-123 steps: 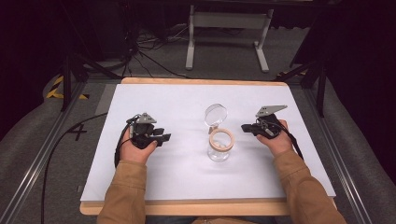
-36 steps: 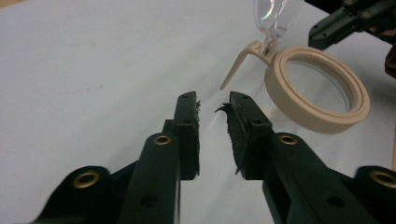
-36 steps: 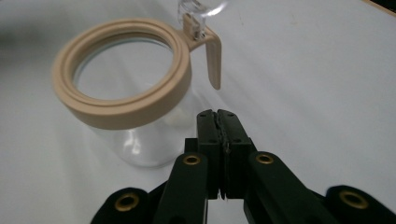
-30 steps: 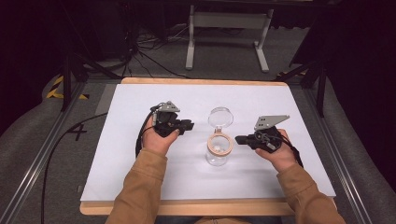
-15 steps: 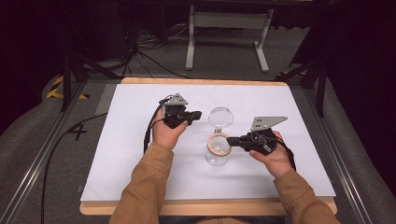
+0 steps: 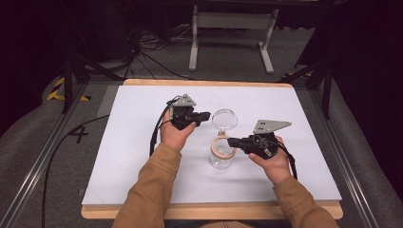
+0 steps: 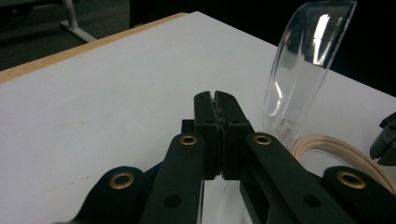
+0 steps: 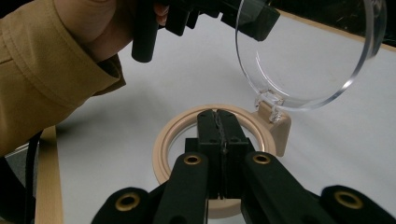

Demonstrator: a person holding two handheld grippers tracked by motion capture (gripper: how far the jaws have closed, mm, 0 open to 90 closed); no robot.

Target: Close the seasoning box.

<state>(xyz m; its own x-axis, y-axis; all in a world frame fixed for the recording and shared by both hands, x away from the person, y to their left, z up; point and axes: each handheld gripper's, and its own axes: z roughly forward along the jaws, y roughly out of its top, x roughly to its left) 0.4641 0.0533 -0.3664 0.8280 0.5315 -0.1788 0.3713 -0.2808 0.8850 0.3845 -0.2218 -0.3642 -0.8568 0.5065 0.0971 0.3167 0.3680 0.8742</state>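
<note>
Near the middle of the table (image 6: 142, 142) stands the clear jar (image 6: 221, 157) with its lid (image 6: 224, 119) hinged up, and your left tool (image 6: 203, 115) and right tool (image 6: 231, 141), both closed and empty, flank it closely.

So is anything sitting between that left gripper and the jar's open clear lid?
Nothing visible. The left gripper, jaws shut, points at the hinged clear lid across bare white table. The right gripper sits at the jar's tan rim.
</note>
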